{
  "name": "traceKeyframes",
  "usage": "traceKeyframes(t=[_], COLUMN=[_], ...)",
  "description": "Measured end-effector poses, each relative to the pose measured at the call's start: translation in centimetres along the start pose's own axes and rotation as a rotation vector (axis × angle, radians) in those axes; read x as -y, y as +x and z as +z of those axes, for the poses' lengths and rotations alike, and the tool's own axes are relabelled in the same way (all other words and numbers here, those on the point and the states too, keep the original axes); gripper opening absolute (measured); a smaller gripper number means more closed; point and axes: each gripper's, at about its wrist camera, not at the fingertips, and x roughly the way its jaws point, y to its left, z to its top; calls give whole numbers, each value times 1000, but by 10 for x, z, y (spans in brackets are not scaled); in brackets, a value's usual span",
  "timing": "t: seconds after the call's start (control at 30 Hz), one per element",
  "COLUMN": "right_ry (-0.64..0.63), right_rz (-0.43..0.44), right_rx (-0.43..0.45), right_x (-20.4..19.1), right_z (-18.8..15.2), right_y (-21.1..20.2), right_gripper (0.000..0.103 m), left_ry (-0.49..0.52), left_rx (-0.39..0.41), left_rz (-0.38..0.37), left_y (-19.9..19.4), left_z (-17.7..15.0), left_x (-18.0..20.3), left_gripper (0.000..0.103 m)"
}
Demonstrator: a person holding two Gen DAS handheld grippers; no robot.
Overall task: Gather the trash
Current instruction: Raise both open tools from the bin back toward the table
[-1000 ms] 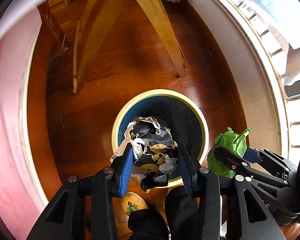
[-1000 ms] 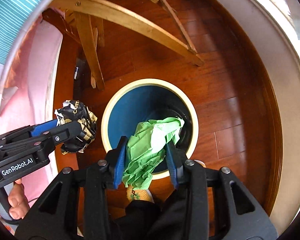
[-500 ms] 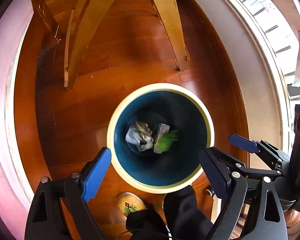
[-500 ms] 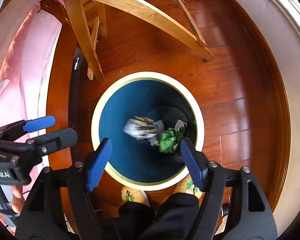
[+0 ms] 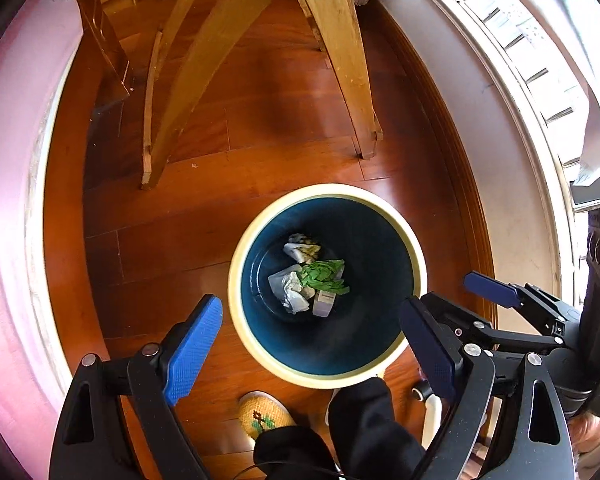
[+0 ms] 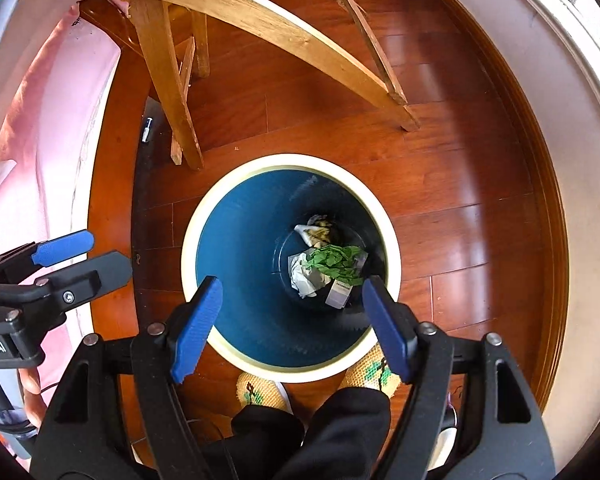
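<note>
Below, glossy red-brown wood floor [image 6: 452, 168] — pale chair legs [image 6: 172, 92], blue bin [image 6: 244, 256], left hand-held gripper [image 5: 312, 344] and right hand-held gripper [image 6: 288, 324] both wide, empty.

A: What stands around the bin [image 6: 290, 364]?

B: Its mouth lies unblocked below both grippers. Wooden chair legs [image 6: 168, 92] stand on the floor beyond it, just past the far rim.

A: And the sides?

B: A pink cloth [image 6: 48, 112] hangs on the left, a pale wall [image 6: 556, 128] curves on the right. Bare floorboards [image 6: 460, 216] lie between bin and wall.

A: The near side?

B: Two slippered feet [image 6: 260, 394] sit just beside the rim.
</note>
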Motion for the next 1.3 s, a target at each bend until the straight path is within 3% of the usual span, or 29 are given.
traceKeyframes(t=[0.5, 0.9, 0.93, 1.3], right_ry=[-6, 11, 11, -11], right_rz=[-13, 22, 26, 49], right_rx=[69, 165, 177, 352], right_x=[-50, -95, -98, -140], right_z=[3, -5, -6, -7], right_y=[-104, -232, -245, -387], right_gripper=[70, 70, 70, 70], left_ry=[-9, 30, 71, 128], left_rx=[95, 235, 266, 421], left_rz=[-39, -34, -20, -52], left_y=[-130, -286, -302, -465], left_z=[-9, -13, -13, -8], left_x=[12, 43, 47, 82], left_gripper=[91, 91, 91, 91])
